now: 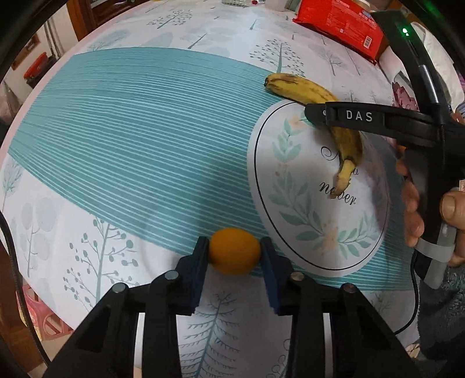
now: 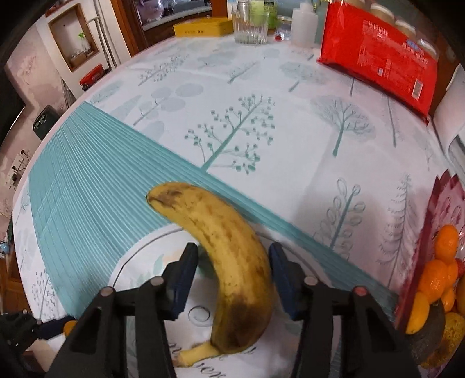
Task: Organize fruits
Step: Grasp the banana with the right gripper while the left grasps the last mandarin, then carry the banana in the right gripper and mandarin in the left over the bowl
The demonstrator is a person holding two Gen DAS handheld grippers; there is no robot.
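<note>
A small orange (image 1: 234, 251) sits on the tablecloth at the edge of a teal striped mat (image 1: 145, 130). My left gripper (image 1: 234, 256) is shut on it, a blue pad pressed to each side. A spotted yellow banana (image 2: 229, 247) lies partly on a round white leaf-print mat (image 1: 305, 203). My right gripper (image 2: 232, 267) straddles the banana's middle. Its right pad is close to the peel and a gap shows at the left pad, so it is open. In the left wrist view one of its black fingers (image 1: 357, 116) crosses the banana (image 1: 293, 87), held by a person's hand (image 1: 412, 209).
A red package (image 2: 377, 58) lies at the far right of the table. A glass (image 2: 250, 29), a white bottle (image 2: 303, 26) and a yellow box (image 2: 200, 27) stand along the back edge. A dark bowl (image 2: 430, 328) piled with oranges stands at the right edge.
</note>
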